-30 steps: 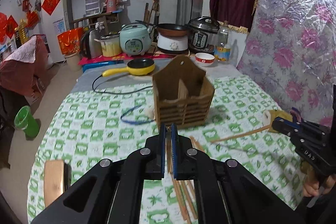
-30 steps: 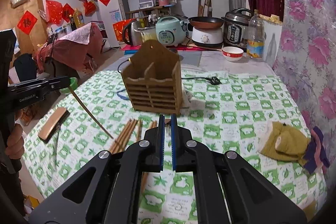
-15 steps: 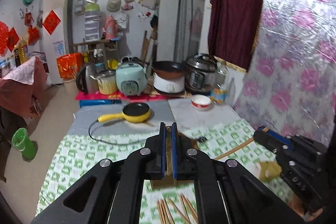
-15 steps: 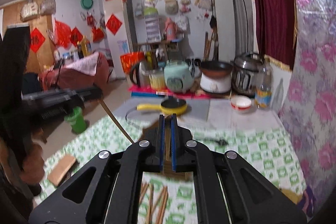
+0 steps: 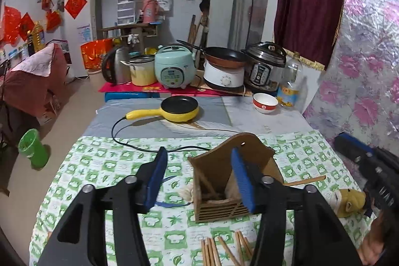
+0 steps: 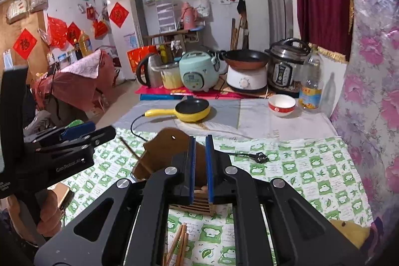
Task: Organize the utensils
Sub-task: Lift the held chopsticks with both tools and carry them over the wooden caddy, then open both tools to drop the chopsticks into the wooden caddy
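A brown wooden utensil holder (image 5: pixel 222 181) stands on the green checked tablecloth (image 5: pixel 99 166); it also shows in the right wrist view (image 6: pixel 164 148). A chopstick (image 5: pixel 208 185) leans inside its left compartment and sticks out in the right wrist view (image 6: pixel 129 148). Another chopstick (image 5: pixel 305 181) pokes out to the holder's right. Several chopsticks (image 5: pixel 219 251) lie on the cloth in front (image 6: pixel 178 244). My left gripper (image 5: pixel 199 178) is open and empty above the holder. My right gripper (image 6: pixel 199 168) has its jaws slightly apart, empty, just above the holder.
A yellow electric pan (image 5: pixel 179 109) with a black cord (image 5: pixel 139 143) and plug (image 6: pixel 260 156) lies behind the holder. A red-and-white bowl (image 5: pixel 265 102), a bottle and cookers stand at the back. A yellow cloth (image 5: pixel 349 198) lies at right, a wooden block (image 6: pixel 61 193) at left.
Both grippers rose and came over the holder, each shut on a chopstick. Now the left jaws stand wide open and the right slightly apart; a chopstick stands in the holder.
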`<state>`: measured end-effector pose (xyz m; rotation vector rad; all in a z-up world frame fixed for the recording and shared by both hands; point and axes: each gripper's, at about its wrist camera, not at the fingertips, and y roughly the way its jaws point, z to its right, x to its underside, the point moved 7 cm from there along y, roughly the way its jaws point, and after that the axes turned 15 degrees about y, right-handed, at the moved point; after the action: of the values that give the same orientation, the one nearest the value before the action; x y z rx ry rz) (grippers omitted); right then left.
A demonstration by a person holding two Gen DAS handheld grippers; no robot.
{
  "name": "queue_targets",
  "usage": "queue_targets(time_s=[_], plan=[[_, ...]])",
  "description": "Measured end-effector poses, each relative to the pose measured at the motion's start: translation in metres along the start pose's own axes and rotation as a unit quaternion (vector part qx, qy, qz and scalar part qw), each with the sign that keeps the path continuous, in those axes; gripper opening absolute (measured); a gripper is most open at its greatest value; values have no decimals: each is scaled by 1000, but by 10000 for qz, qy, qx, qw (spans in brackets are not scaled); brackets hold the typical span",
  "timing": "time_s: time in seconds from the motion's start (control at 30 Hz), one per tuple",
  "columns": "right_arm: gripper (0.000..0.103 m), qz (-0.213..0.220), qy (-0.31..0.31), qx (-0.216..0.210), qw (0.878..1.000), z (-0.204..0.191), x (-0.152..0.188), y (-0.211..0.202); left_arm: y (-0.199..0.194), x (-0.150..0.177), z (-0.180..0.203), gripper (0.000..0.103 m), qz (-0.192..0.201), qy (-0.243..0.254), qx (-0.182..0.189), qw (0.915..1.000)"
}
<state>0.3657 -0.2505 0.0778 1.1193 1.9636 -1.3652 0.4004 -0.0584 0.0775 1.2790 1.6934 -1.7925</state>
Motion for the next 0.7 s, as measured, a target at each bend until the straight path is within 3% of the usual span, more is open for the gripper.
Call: queue_targets(time_s=[0.4, 0.5, 0.57, 0.7], plan=[[29, 376, -169, -156, 9990, -16, 25, -92, -86, 33, -8, 93, 255, -117, -368, 9989], [40, 423, -146, -175, 9988, -13, 38, -113, -101, 52, -8, 97, 215, -219, -323, 9990], [57, 487, -163, -159, 9986, -9, 50, -126, -107, 68, -6, 97, 145, -267, -298, 9991], [69, 528, -195, -110, 9984, 0, 80, -138, -107, 110, 3, 97, -151, -166, -302, 9993]])
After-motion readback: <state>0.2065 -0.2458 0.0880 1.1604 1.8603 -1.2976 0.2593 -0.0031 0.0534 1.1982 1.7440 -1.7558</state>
